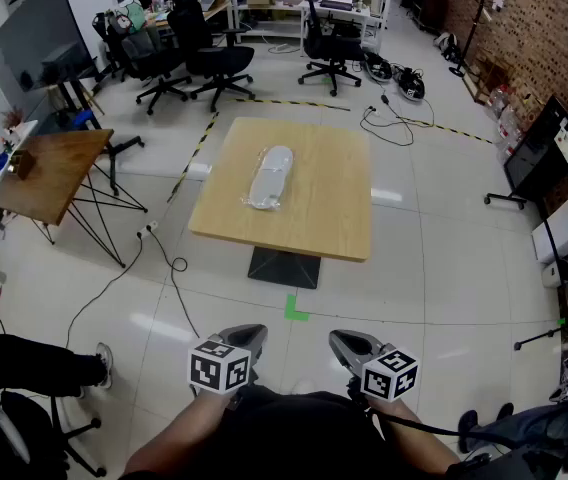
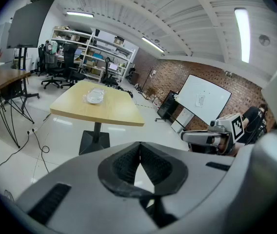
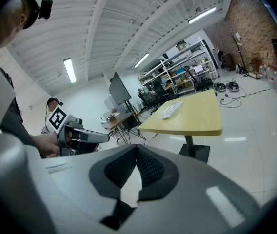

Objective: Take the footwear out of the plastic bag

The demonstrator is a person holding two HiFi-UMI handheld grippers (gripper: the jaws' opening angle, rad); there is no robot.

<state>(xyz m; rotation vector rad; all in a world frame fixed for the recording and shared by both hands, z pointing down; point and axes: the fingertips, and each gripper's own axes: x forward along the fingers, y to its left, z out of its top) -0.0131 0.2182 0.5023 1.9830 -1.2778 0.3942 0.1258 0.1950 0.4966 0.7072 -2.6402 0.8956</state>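
- Basically, both arms come in from the bottom edge of the head view. The hands are side by side and each holds one gripper, aimed up-frame toward the desk (image 1: 334,203) and tipped a bit downward.
- L gripper (image 1: 250,335): lower centre-left of the frame. Its own view shows the jaws (image 2: 139,152) pressed together w/ nothing between them.
- R gripper (image 1: 341,341): lower centre-right, level w/ the left one. Its jaws (image 3: 137,155) are closed too, and empty.
- Each gripper shows in the other's view: the R one at mid right (image 2: 186,136), the L one at mid left (image 3: 103,138), gripped in a hand.
- Both grippers are well apart from the desk, over bare floor.
- Plastic bag (image 1: 267,180): lies flat near the middle of the desk top, long axis running up-frame. The pale footwear (image 1: 273,165) is inside it; can't make out its type.
- Writing: the marker cubes (image 1: 219,365) carry black-and-white square patterns only, no words. The whiteboard (image 2: 204,99) at right of the L gripper view has a sheet on it, too small to read. No brand is legible on the bag.
- Counts: 2 grippers, 2 marker cubes, 1 bag and 1 light wood desk on a black pedestal. There's also 1 darker side desk (image 1: 54,168) at left, at least 3 black office chairs (image 1: 209,53) at top, and 1 green tape mark (image 1: 294,310) on the floor.
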